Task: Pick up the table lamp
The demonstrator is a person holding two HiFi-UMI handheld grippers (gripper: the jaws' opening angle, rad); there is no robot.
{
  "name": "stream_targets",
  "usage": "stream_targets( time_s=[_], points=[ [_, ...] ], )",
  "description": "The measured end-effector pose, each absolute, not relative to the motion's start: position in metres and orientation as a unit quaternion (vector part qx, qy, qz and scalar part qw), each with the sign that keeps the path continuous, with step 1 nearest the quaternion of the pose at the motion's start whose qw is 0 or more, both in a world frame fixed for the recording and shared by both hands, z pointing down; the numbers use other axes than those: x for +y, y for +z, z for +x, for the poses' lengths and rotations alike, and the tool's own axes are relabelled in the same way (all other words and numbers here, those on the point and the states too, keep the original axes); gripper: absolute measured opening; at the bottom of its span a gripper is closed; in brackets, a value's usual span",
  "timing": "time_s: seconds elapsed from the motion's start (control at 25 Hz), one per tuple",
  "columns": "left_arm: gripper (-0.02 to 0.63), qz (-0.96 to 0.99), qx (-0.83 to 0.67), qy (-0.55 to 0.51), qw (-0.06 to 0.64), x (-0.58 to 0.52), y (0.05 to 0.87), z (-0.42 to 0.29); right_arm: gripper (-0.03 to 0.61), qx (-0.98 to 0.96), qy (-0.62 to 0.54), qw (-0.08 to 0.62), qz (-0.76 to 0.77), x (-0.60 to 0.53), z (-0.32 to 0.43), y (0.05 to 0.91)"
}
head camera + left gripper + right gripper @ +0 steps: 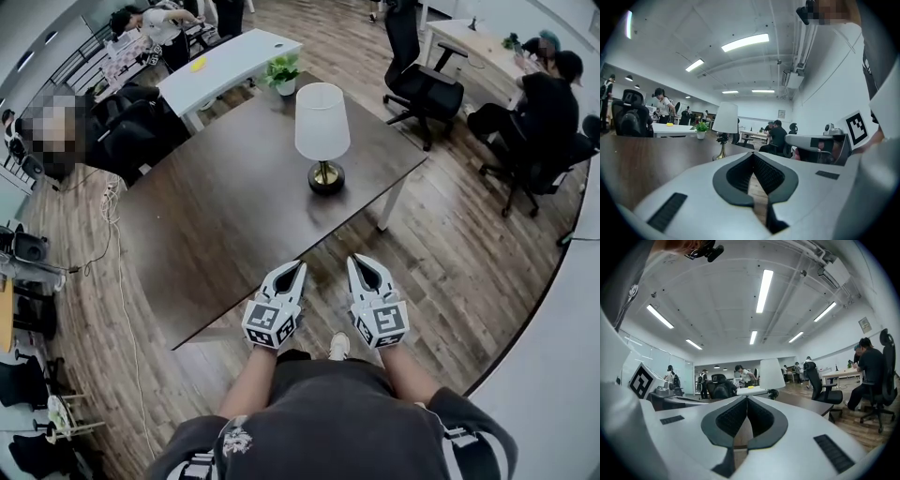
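Observation:
The table lamp, with a white shade, a brass stem and a dark round base, stands upright near the far right part of the dark brown table. Both grippers hover side by side at the table's near edge, well short of the lamp. My left gripper points at the table with its jaws together and nothing between them. My right gripper is the same, shut and empty. In the left gripper view the lamp rises beyond the gripper, slightly left. In the right gripper view the lamp stands beyond the gripper, slightly right.
A potted plant sits at the table's far corner, beside a white desk. A black office chair stands behind the table at right. People sit at the right and at the far left. Cables lie on the wooden floor at left.

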State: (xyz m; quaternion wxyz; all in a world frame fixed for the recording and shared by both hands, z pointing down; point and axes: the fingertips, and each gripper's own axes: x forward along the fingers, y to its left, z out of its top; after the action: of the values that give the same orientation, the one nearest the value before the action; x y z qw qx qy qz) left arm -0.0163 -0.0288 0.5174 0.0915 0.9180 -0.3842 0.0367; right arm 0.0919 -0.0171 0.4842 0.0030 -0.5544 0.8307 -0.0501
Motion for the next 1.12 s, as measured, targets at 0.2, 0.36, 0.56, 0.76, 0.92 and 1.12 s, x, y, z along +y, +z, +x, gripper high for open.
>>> stream_targets(
  time_s=[0.2,0.36,0.56,0.76,0.92,1.12],
  points=[
    [0.008,0.914,-0.393,0.036,0.092,-0.05,0.518,-0.019,0.025,0.828,-0.05,0.005,-0.559,-0.038,0.099,0.485],
    [0.008,0.914,-0.394,0.036,0.091,-0.077,0.52,-0.023,0.025,0.823,-0.046,-0.002,-0.566,-0.061,0.099,0.491],
    [0.008,0.92,-0.382,0.034,0.083,-0.116,0.518,-0.025,0.025,0.821,-0.029,-0.012,-0.57,-0.095,0.09,0.488],
    [0.008,0.929,-0.363,0.023,0.07,-0.152,0.506,-0.028,0.025,0.817,-0.034,-0.012,-0.575,-0.131,0.077,0.487],
    [0.008,0.934,-0.351,0.02,0.071,-0.178,0.507,-0.033,0.025,0.81,-0.047,-0.018,-0.584,-0.156,0.071,0.492],
    [0.008,0.939,-0.332,0.017,0.086,-0.201,0.513,-0.035,0.025,0.799,-0.046,-0.03,-0.599,-0.179,0.069,0.497]
  ],
)
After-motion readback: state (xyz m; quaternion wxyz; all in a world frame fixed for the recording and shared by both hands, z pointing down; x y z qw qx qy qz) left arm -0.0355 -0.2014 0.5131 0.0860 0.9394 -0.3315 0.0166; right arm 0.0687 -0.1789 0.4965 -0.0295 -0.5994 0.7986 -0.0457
